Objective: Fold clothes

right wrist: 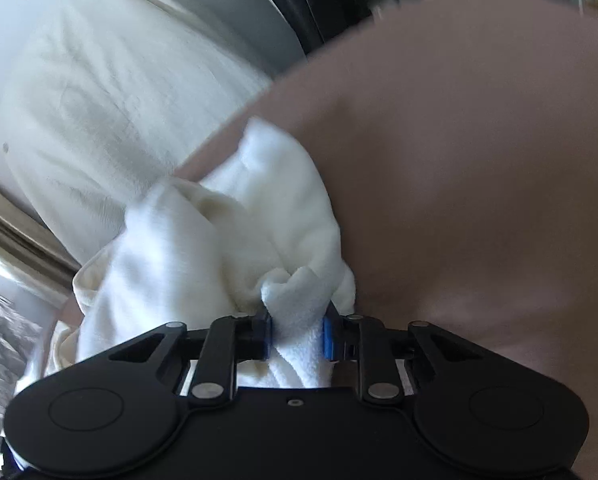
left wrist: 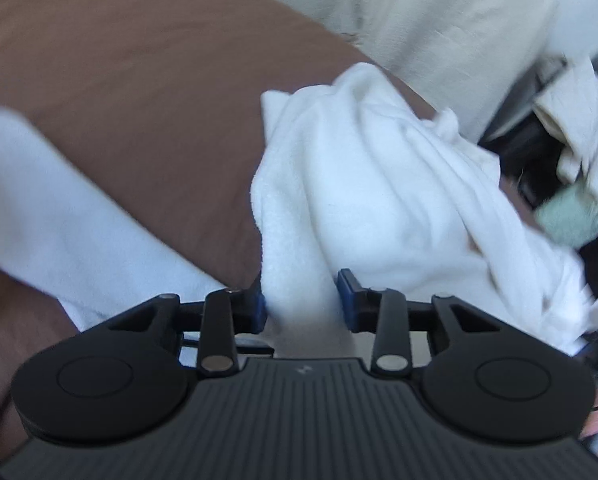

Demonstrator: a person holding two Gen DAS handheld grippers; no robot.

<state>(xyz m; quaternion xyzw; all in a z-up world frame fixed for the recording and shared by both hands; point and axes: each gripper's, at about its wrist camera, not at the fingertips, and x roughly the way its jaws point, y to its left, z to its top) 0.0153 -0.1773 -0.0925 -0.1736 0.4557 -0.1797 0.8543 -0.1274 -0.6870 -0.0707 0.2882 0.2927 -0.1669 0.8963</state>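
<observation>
The left hand-held gripper (left wrist: 302,300) is clenched on a bunched fold of the white towel (left wrist: 363,184); its blue-padded fingers (left wrist: 349,296) press the cloth from both sides, with the fabric filling the gap between them. From that grip the towel spreads forward and to the right in soft ridges, draped over the brown surface (left wrist: 139,100) beneath it. Whether that surface is a tabletop or a cushion cannot be told. A second strip of white cloth (left wrist: 59,220) runs diagonally across the brown surface to the left of the gripper, apart from the held bundle. Beyond the towel lies a cream-coloured garment (left wrist: 439,12), and at the far right a blurred heap of pale fabric and a green patch (left wrist: 571,216) against dark shapes.

The right hand-held gripper (right wrist: 297,330) is likewise clamped on the white towel (right wrist: 219,240), a terry-textured tuck pinched between its blue pads (right wrist: 327,336). The cloth rises crumpled just ahead and to the left of the fingers, resting at the edge of the brown surface (right wrist: 479,180), which fills the right side of the view. Left of the towel hangs or lies the cream garment (right wrist: 99,100), wrinkled. Dark objects at the top are too blurred to identify.
</observation>
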